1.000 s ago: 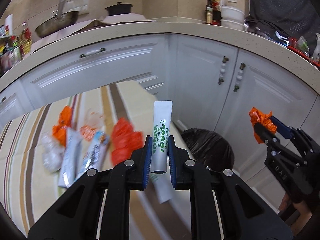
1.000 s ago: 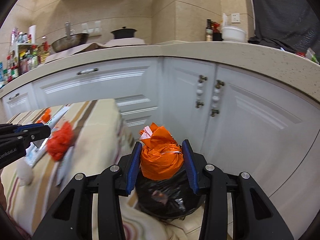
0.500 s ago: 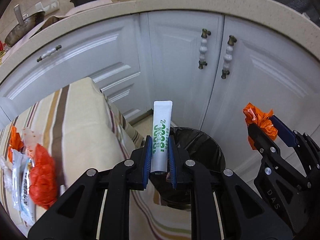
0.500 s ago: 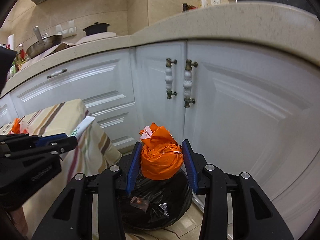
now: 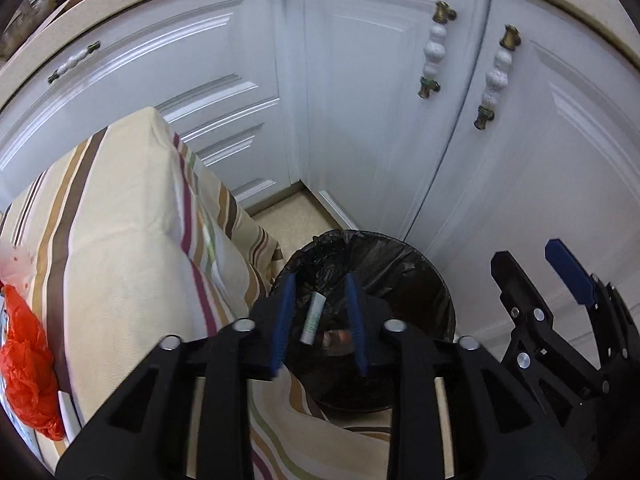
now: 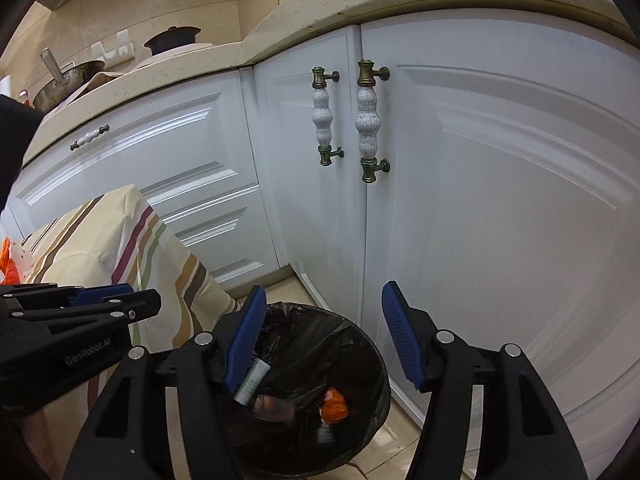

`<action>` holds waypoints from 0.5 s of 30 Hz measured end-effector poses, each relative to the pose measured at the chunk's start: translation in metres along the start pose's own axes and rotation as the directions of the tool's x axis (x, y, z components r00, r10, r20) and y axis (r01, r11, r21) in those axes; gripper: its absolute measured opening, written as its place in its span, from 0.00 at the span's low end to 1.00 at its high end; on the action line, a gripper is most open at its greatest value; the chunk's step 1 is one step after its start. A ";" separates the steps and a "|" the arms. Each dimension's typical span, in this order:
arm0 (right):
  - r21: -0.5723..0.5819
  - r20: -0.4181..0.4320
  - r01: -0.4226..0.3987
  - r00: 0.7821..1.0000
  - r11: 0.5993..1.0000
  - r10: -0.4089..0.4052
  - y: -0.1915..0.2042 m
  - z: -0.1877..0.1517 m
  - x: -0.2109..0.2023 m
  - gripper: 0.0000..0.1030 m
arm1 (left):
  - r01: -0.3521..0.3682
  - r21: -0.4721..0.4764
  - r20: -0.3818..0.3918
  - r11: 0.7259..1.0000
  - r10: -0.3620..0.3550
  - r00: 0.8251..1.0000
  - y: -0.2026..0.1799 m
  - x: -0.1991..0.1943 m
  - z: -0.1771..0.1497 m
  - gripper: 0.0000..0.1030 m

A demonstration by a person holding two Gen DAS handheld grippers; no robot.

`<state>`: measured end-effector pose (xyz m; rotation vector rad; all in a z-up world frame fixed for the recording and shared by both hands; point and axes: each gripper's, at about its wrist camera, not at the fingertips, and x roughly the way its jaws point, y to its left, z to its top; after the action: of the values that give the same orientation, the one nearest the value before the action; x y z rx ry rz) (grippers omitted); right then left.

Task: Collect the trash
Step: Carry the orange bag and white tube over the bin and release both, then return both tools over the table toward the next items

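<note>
Hovering over the bin (image 5: 404,280), we have both grippers spread and their jaws opening, with nothing pinched in either. The left gripper (image 5: 320,320) points steeply down at the bin's mouth; the tube (image 5: 313,319) shows between its jaws but clear of both pads, tilted, its long axis running up and away from us, dropping into the black liner. From the right wrist view the tube (image 6: 253,381) lies against the bin's near-left wall, and the orange wad (image 6: 335,402) sits lower in the bin (image 6: 372,356), below the right gripper (image 6: 324,340).

What is left to collect lies the other way: on the striped bench (image 5: 120,240), to the left of the bin, a red-orange wrapper (image 5: 28,372) shows at the picture's left edge, with more scraps too cut off to name. We judge the left gripper the nearer one to it; the right gripper (image 5: 544,276) is on the bin's far side, near the cabinet doors (image 5: 400,120).

Room is tight: the bench cloth hangs touching the bin's left rim, and the cabinets stand just behind. Going back up and leftward looks open.
</note>
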<state>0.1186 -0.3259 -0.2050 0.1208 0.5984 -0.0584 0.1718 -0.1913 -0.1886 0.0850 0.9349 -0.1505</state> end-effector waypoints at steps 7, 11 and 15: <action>-0.013 0.028 -0.015 0.999 1.000 0.015 0.013 0.008 -0.023 0.57 | -0.013 0.014 0.131 1.000 0.011 0.991 0.014 -0.048 0.001 0.42; -0.025 0.058 -0.041 0.997 0.999 0.042 0.030 0.015 -0.045 0.57 | -0.027 -0.004 0.197 1.000 0.028 0.980 0.039 -0.084 -0.008 0.44; -0.055 0.083 -0.082 0.993 0.995 0.087 0.055 0.018 -0.069 0.57 | -0.080 -0.021 0.260 0.997 0.082 0.962 0.070 -0.119 -0.025 0.48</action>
<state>0.0765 -0.2724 -0.1456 0.0934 0.5088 0.0337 0.0934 -0.1079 -0.1068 0.0914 0.6679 -0.0784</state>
